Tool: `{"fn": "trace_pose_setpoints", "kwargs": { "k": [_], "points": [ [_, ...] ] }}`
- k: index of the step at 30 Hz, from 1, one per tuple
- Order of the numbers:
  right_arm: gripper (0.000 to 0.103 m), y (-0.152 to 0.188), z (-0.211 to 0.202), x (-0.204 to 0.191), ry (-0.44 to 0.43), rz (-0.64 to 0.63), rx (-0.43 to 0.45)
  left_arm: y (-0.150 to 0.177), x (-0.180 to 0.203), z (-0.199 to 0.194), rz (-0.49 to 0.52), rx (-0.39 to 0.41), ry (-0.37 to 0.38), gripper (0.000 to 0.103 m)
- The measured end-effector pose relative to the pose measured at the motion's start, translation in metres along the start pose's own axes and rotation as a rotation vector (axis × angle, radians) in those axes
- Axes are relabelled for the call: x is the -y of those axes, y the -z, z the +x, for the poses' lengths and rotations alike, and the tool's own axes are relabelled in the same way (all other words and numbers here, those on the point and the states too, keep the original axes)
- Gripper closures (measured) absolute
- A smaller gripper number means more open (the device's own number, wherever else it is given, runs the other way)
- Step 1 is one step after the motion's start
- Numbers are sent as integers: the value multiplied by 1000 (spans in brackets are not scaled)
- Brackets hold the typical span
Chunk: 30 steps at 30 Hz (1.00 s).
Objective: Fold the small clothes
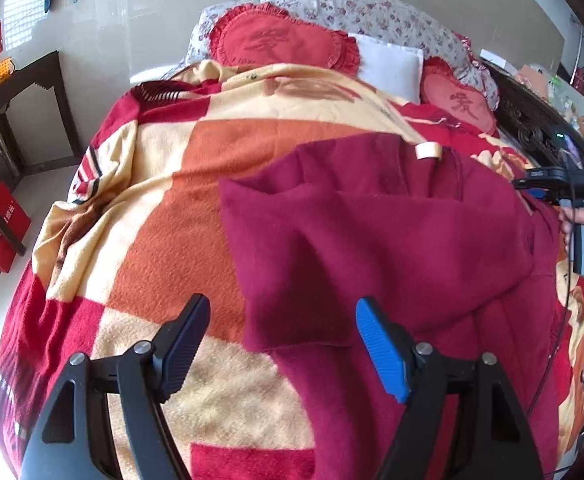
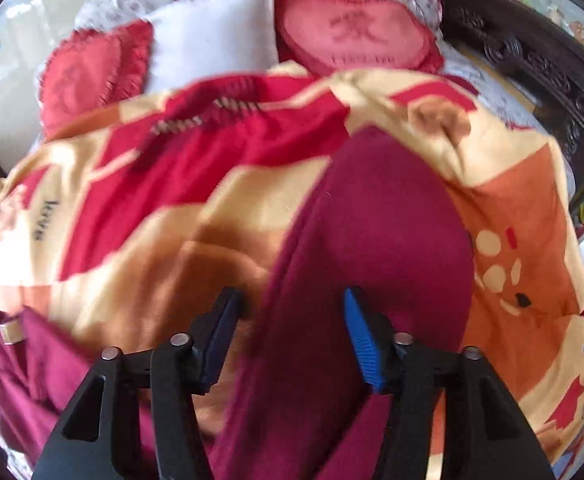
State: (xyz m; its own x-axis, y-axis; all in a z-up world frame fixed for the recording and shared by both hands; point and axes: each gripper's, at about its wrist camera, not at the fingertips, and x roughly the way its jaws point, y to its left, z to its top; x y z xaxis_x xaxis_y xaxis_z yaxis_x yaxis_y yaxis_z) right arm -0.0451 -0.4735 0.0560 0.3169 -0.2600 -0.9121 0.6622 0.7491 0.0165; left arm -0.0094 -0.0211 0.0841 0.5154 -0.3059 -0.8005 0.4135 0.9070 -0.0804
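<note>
Early going: the maroon garment (image 1: 372,232) lies rumpled, partly doubled over on the bed (image 1: 180,208); left claw (image 1: 282,346) and right claw (image 2: 290,340) both spread, holding nothing.

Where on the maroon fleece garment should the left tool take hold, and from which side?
On the maroon fleece garment, grip the lower-left hem corner, coming from the left over the patterned blanket. That edge lies free and flat there, just ahead of the open left tool, so one finger could probably slip beneath it.
</note>
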Motion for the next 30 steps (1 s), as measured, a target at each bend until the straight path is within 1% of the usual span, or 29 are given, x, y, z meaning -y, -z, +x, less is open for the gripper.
{"fn": "trace_pose_setpoints", "kwargs": {
  "k": [1,2,3,5,6,8,10,12,13,14,16,17,18,20,22,24,25,27,28,30],
  "points": [
    [98,3,-3,7,-19,26,30,0,-4,1,-11,-4,-3,24],
    [103,6,-8,11,-47,43,53,0,-8,2,-24,-7,-5,24],
    [103,8,-16,17,-89,59,76,-1,-14,3,-42,-11,-8,24],
    [103,9,-42,21,-154,63,153,-4,-23,1,-76,-1,-14,24],
    [103,11,-62,19,-217,47,197,-7,-26,-2,-91,12,-17,24],
    [103,16,-100,9,-370,-12,256,-16,-34,-13,-136,63,-23,24],
    [103,26,-139,-16,-498,-136,294,-25,-40,-23,-171,99,-13,24],
    [103,40,-165,-43,-574,-245,313,-32,-41,-32,-195,126,4,24],
    [103,49,-175,-60,-627,-301,308,-34,-41,-35,-201,136,13,24],
    [103,61,-180,-77,-682,-352,294,-35,-40,-39,-203,143,21,24],
    [103,84,-179,-103,-744,-428,262,-33,-36,-41,-196,146,32,23],
    [103,99,-172,-117,-760,-461,237,-31,-34,-40,-187,142,38,22],
    [103,112,-163,-128,-758,-489,205,-29,-32,-37,-183,135,42,20],
    [103,143,-128,-153,-702,-547,84,-24,-28,-29,-182,106,48,20],
    [103,161,-95,-165,-633,-563,-36,-19,-26,-21,-179,74,56,20],
    [103,169,-79,-164,-613,-546,-118,-15,-25,-16,-174,63,61,20],
    [102,171,-79,-160,-618,-531,-124,-14,-25,-15,-169,63,63,20],
    [98,172,-90,-148,-639,-510,-91,-14,-23,-12,-157,62,66,20],
    [96,173,-98,-141,-635,-508,-64,-13,-22,-10,-152,61,63,20],
    [92,179,-113,-131,-594,-515,0,-12,-19,-7,-141,56,55,20]
  ]
}}
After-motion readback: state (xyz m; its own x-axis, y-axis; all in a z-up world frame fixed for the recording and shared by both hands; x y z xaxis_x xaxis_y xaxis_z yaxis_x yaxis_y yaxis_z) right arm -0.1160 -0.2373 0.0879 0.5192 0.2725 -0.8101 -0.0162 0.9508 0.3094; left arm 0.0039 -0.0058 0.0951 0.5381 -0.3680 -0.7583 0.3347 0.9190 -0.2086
